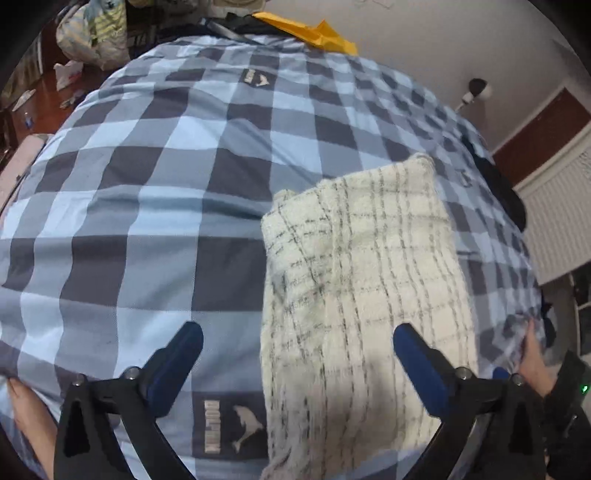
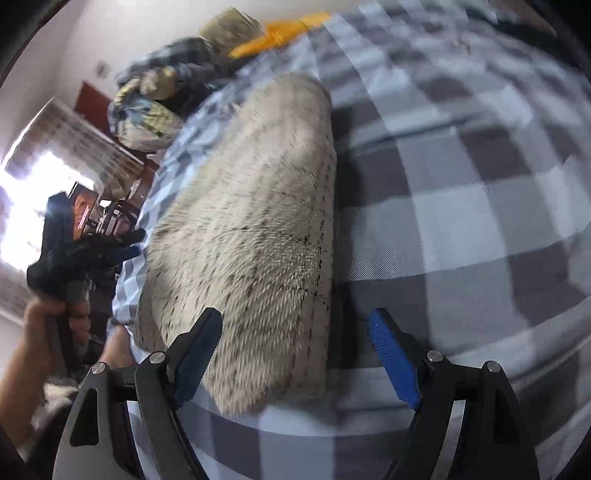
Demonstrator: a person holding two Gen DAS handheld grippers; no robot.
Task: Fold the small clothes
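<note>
A cream fleece garment with thin dark check lines [image 1: 369,258] lies folded and flat on the blue checked bed cover [image 1: 147,177]. My left gripper [image 1: 297,339] hangs over its near left edge, jaws wide open, nothing between the pads. In the right wrist view the same garment [image 2: 251,206] stretches away as a long folded strip. My right gripper [image 2: 295,325] is open over its near end, the left finger [image 2: 199,350] above the cloth and the right finger [image 2: 391,354] above the bed cover [image 2: 461,229]. Neither gripper holds the cloth. The left gripper [image 2: 125,243] also shows beyond the garment's left side, held by a hand.
A yellow sheet [image 1: 317,33] and dark items lie at the bed's far edge. A heap of bags and clothes [image 2: 155,103] sits past the garment. The bed drops off at the left of the right wrist view, towards a bright window [image 2: 33,192]. A hand [image 1: 532,354] rests on the cover at the lower right.
</note>
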